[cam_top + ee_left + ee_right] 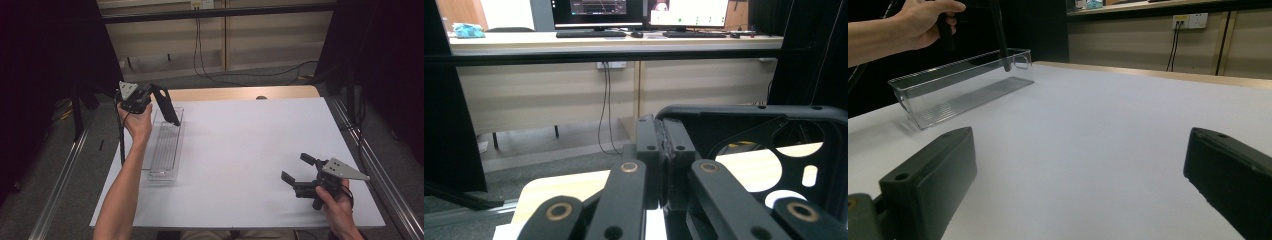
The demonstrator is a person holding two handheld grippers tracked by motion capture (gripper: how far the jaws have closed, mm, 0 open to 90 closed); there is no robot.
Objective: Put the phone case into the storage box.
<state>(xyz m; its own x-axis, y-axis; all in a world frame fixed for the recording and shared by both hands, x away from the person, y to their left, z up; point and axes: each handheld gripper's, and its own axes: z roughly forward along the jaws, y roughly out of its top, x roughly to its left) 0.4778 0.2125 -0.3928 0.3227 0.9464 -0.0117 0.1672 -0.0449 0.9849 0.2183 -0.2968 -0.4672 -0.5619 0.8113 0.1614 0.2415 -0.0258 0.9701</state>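
Note:
A black phone case (pixel 168 109) with round cutouts hangs tilted over the far end of a clear plastic tray (pixel 166 150) at the table's left. My left gripper (pixel 152 93) is raised above the tray's far end and is shut on the case's edge. In the left gripper view the jaws (pixel 665 145) pinch the rim of the case (pixel 744 116). My right gripper (pixel 296 167) rests low at the front right, open, with nothing between its jaws (pixel 1080 175). In the right gripper view, the case (pixel 1000 35) dips toward the tray (pixel 948 80).
The white tabletop (pixel 250 145) spreads between the tray and the right gripper. A wooden strip (pixel 240 93) runs along its far edge. Metal rails (pixel 370 165) flank both sides. Cables (pixel 250 75) lie on the floor beyond, and dark curtains stand left and right.

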